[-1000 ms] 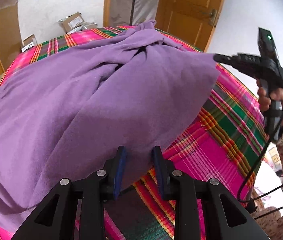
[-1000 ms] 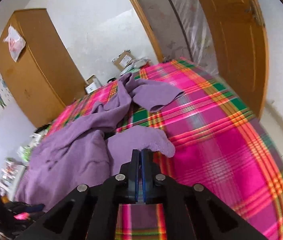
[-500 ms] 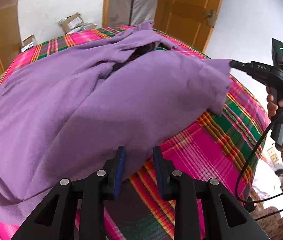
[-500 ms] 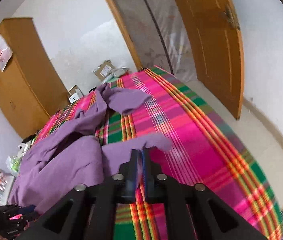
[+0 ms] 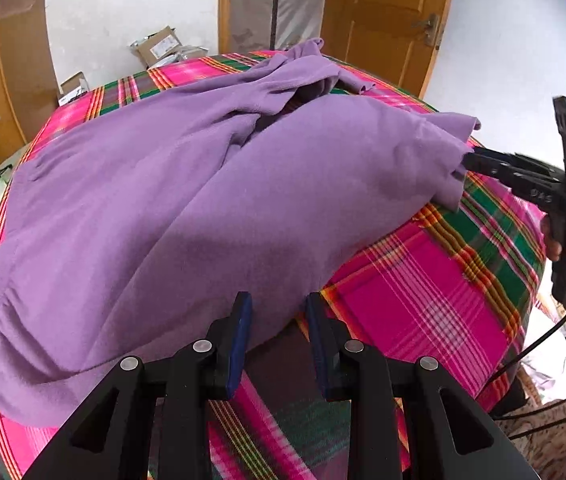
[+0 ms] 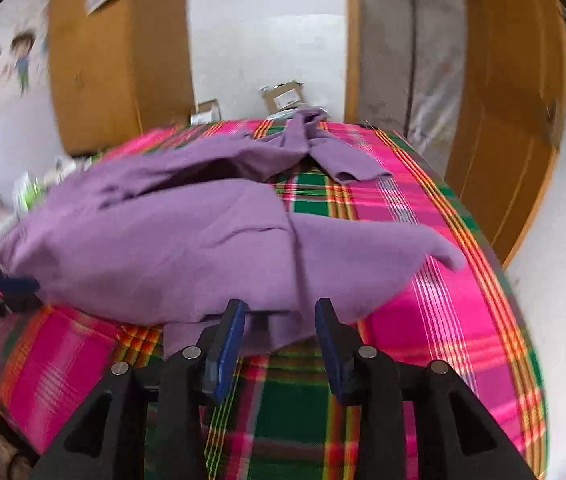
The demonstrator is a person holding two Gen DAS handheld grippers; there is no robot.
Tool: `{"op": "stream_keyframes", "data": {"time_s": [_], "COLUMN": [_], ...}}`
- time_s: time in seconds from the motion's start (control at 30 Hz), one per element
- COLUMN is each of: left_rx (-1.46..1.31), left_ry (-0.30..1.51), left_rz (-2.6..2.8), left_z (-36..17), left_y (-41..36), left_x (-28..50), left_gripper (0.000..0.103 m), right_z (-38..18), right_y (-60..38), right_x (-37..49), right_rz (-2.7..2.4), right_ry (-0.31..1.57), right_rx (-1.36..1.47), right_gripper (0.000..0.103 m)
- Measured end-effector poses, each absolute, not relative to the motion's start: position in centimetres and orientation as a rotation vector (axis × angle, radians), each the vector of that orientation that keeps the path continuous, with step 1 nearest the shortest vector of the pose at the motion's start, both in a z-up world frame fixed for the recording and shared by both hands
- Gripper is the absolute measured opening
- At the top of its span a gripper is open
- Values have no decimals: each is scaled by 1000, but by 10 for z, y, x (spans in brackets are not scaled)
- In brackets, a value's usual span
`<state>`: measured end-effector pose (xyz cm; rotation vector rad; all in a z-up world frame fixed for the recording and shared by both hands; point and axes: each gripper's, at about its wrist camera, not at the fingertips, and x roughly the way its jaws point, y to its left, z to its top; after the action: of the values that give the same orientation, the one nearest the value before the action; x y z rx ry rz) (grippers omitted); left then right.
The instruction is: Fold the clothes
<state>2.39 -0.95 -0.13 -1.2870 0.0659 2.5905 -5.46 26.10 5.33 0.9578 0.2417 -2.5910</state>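
A purple fleece garment (image 5: pixel 243 184) lies spread over the pink and green plaid bed cover (image 5: pixel 423 280). My left gripper (image 5: pixel 279 320) is open at the garment's near hem, with cloth just ahead of its blue pads. At the garment's right corner sits my right gripper (image 5: pixel 469 160), held by a person's hand (image 5: pixel 563 240). In the right wrist view, the right gripper (image 6: pixel 279 332) stands open, and the garment (image 6: pixel 187 248) has an edge lying between and just beyond its fingers. The left gripper (image 6: pixel 15 286) shows at the far left edge, blurred.
A wooden door (image 5: pixel 383 20) stands behind the bed and a wooden wardrobe (image 6: pixel 115 60) to the left. Cardboard boxes (image 5: pixel 159 44) lie on the floor past the far edge. Black cables (image 5: pixel 523 360) hang off the bed's right side.
My right gripper carried the garment's corner outward across the bed, then opened and let the cloth go. The garment now lies flatter. My left gripper stayed open in place.
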Motion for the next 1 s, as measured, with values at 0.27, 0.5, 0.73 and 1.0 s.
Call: {"op": "stream_keyframes", "data": {"time_s": [0.27,0.5,0.73,1.0], "left_rx": [-1288,-1282,-1272,-1230], "left_ry": [133,150,169,111], "left_rz": [2599,2597,2599,2576], "left_z": [-2,-3,-3,3], "left_y": [-6,-6,-5,-10], "left_x": [20,16,13,20], "left_gripper": [29,28,29,5], "right_z": [45,41,48,77], "right_y": [249,254,253,260], "right_x": [-64,-75,-77,-55], "right_rz": [-2554,-2521,-2536,-2593], "right_ry": [346,271,249,250], "right_rx": [999,1042,1020,909], "right_gripper": [37,32,4,4]}}
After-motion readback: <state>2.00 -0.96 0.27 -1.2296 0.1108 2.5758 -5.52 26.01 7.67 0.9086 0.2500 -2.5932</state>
